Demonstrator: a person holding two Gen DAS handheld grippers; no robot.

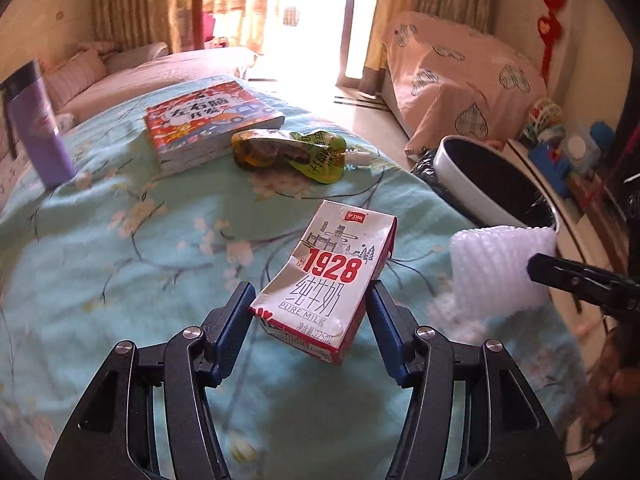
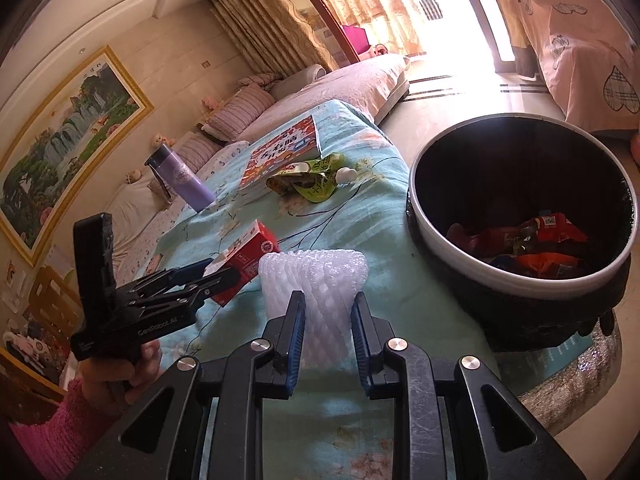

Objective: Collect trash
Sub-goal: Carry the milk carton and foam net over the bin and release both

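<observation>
A dented red-and-white milk carton (image 1: 328,276) hangs tilted just above the turquoise flowered cloth (image 1: 120,240). My left gripper (image 1: 311,294) is shut on it, with a blue pad against each side. The right wrist view shows the same carton (image 2: 250,254) clamped in the left gripper (image 2: 224,270). My right gripper (image 2: 328,300) is shut on a white foam net sleeve (image 2: 316,276), held upright above the cloth, left of the black trash bin (image 2: 460,264). That foam sleeve (image 1: 500,264) appears at the right of the left wrist view. A crumpled green-yellow pouch (image 1: 292,152) lies farther back.
The bin (image 1: 452,176) stands at the table's right edge and holds several red and orange wrappers (image 2: 540,236). A children's book (image 1: 208,120) and a purple bottle (image 1: 36,128) rest on the far cloth. A hand in a pink sleeve (image 2: 60,432) holds the left gripper.
</observation>
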